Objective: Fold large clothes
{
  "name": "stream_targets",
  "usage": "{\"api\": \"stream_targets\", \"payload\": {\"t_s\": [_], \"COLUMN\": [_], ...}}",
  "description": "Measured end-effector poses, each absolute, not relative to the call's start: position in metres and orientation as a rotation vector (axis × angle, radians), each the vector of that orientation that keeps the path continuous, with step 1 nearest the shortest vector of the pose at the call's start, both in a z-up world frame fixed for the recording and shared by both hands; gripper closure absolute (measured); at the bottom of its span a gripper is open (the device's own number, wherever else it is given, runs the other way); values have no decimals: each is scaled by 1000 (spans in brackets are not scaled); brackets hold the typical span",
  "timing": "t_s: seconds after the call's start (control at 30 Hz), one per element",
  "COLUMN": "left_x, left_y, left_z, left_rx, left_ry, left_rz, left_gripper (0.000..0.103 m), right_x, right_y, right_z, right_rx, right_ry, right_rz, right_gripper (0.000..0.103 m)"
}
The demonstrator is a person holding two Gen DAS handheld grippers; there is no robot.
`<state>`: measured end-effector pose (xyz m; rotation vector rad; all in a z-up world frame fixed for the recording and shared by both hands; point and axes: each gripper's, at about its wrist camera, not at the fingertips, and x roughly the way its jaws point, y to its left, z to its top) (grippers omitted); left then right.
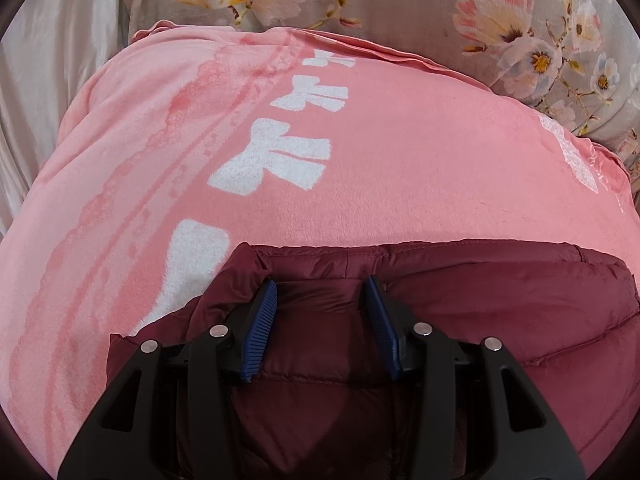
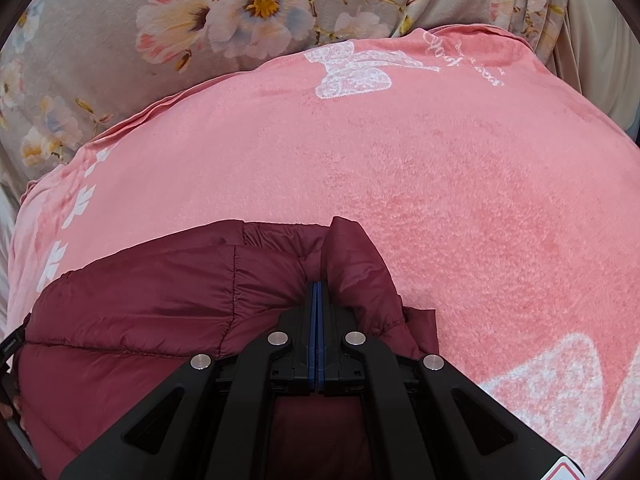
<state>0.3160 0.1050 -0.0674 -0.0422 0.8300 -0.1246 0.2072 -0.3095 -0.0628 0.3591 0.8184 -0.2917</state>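
While right gripper (image 2: 317,288) pinches, pads together, raised fold of puffy maroon quilted jacket (image 2: 160,300), left gripper (image 1: 320,300) rests spread wide on same jacket, gripping nothing. Risk: slick padded shell slipping from pinch, fold springing apart. Jacket on pink fleece blanket (image 2: 440,180) over floral-print bedspread (image 2: 100,60); bed.

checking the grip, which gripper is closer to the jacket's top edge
Right. The right gripper is shut on a fold of the jacket right at its top edge. The left gripper is open over the jacket, fingertips short of that edge.
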Motion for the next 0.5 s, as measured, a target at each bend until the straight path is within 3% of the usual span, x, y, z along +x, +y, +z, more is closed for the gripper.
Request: {"api": "stream_targets", "payload": {"t_s": [0.13, 0.27, 0.4, 0.5], "left_x": [303, 267, 234, 213], "left_y": [124, 159, 191, 212], "left_z": [-54, -31, -24, -34], "left_rx": [-115, -199, -262, -326], "left_ry": [834, 835, 856, 894], "left_rz": [-134, -124, -123, -120], "left_gripper": [54, 35, 25, 25], "right_x": [191, 175, 174, 171], "right_y": [-283, -216, -145, -100], "right_z": [-24, 20, 24, 15], "right_rx": [332, 279, 252, 220], "right_ry": [765, 719, 766, 799], "right_rz": [-269, -114, 48, 113], "right_gripper": [95, 92, 92, 92]}}
